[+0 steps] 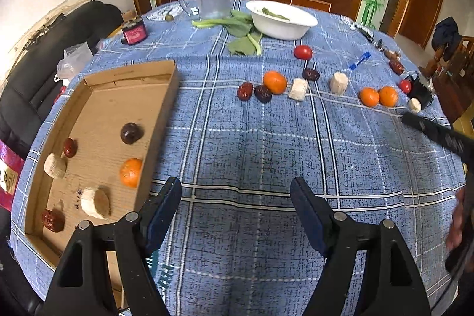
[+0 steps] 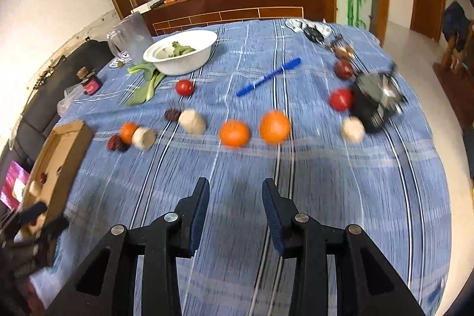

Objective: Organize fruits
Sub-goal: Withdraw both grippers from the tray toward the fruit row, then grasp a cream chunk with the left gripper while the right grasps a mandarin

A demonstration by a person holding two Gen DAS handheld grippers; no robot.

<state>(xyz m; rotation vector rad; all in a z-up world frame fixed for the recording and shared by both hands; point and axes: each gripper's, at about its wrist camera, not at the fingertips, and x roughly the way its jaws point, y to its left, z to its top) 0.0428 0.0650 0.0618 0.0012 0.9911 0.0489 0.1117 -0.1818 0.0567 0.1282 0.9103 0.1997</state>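
Both fingers open, nothing held; flat brown cardboard tray [image 1: 97,120] left of left gripper [image 1: 237,191], round orange tangerines [image 2: 234,133] ahead of right gripper [image 2: 235,191].

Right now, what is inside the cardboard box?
The cardboard box holds one orange, three dates, and two banana pieces. Its nearest corner is hidden behind the left gripper.

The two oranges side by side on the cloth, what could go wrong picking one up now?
The two oranges sit close together, so the right gripper, open and empty, may nudge the neighbour and set it rolling. The right wrist view is motion-blurred, so aim could be off. The cloth could bunch under the pads.
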